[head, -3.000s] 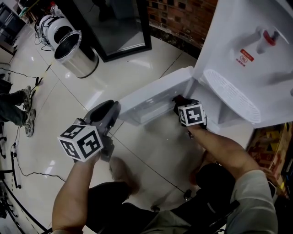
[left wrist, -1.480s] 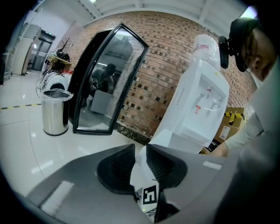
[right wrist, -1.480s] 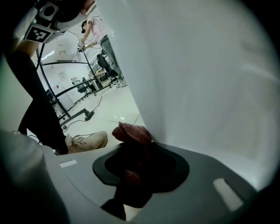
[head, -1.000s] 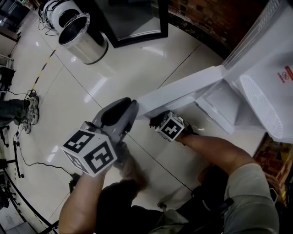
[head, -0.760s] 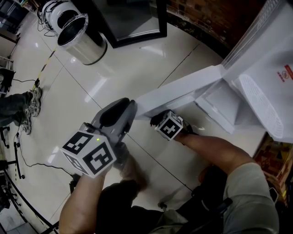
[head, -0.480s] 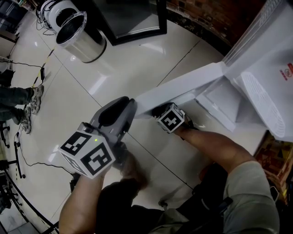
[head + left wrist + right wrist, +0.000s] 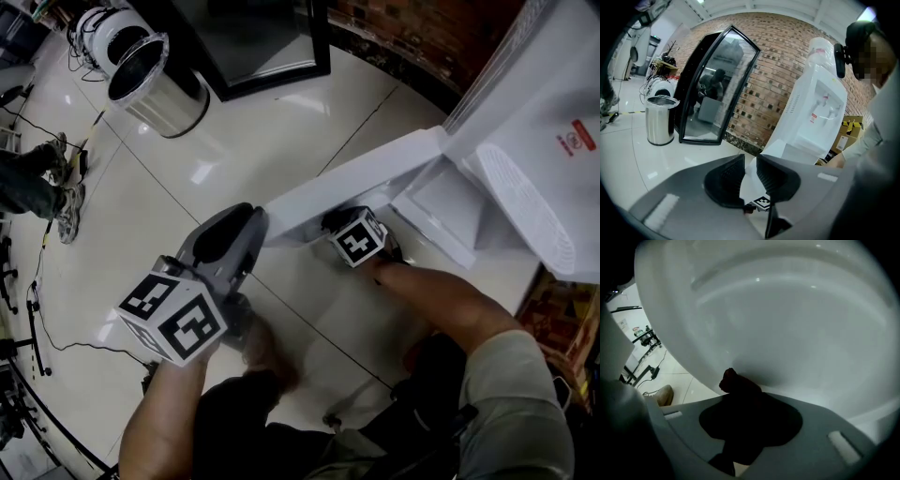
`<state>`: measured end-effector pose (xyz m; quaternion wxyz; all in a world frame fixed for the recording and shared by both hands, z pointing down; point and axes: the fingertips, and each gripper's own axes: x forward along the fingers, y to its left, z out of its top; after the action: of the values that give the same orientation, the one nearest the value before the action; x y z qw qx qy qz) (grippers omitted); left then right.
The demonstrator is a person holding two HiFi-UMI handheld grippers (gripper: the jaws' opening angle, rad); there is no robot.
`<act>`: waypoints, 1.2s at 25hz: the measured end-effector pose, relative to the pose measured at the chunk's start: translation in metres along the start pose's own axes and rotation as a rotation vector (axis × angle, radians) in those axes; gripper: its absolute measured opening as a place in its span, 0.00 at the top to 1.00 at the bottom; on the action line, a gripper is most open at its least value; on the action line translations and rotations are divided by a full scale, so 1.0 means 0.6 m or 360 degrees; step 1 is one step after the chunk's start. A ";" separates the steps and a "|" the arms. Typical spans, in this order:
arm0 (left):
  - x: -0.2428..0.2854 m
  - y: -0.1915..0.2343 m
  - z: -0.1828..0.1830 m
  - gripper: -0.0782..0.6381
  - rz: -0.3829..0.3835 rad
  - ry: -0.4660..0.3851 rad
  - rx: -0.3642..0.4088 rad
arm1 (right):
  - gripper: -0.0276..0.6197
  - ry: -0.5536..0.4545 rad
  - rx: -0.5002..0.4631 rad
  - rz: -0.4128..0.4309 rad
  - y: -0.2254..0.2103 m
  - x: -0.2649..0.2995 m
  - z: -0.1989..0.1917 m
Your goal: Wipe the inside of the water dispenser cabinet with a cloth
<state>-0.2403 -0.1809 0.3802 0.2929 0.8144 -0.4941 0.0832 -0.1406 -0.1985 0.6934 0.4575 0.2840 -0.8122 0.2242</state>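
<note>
**No legible print**

A small red-and-white label [image 7: 571,138] sits on the water dispenser [image 7: 534,89] front, beside its taps; its print is too small to read. Yellow boxes [image 7: 850,129] just right of the dispenser carry illegible dark marks.

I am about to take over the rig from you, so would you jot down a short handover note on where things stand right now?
Left tongs: slightly open, empty, held in the air by the open cabinet door.
Right tongs: shut on the dark red cloth, whose tip is at the door's white inner face.
Done: door open, cloth gripped; how much is already wiped cannot be told.
Left: wipe inside the cabinet under the water dispenser, then probably close the door.
</note>
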 end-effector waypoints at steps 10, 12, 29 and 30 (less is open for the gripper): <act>0.000 -0.001 0.001 0.78 0.0022 0.0002 0.0024 | 0.75 0.0025 0.0338 -0.0371 -0.175 -0.065 -0.076; 0.000 -0.001 0.002 0.78 0.0026 0.0000 0.0027 | 0.75 0.0025 0.0359 -0.0399 -0.187 -0.079 -0.084; 0.003 0.000 0.005 0.78 0.0045 -0.0006 0.0022 | 0.75 0.0168 0.0494 -0.0384 -0.211 -0.084 -0.158; 0.003 0.000 0.005 0.78 0.0042 -0.0007 0.0019 | 0.75 0.0146 0.0499 -0.0422 -0.223 -0.083 -0.154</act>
<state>-0.2398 -0.1841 0.3786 0.2857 0.8097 -0.5050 0.0882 0.0268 -0.2267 0.7084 0.4698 0.4456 -0.7012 0.2983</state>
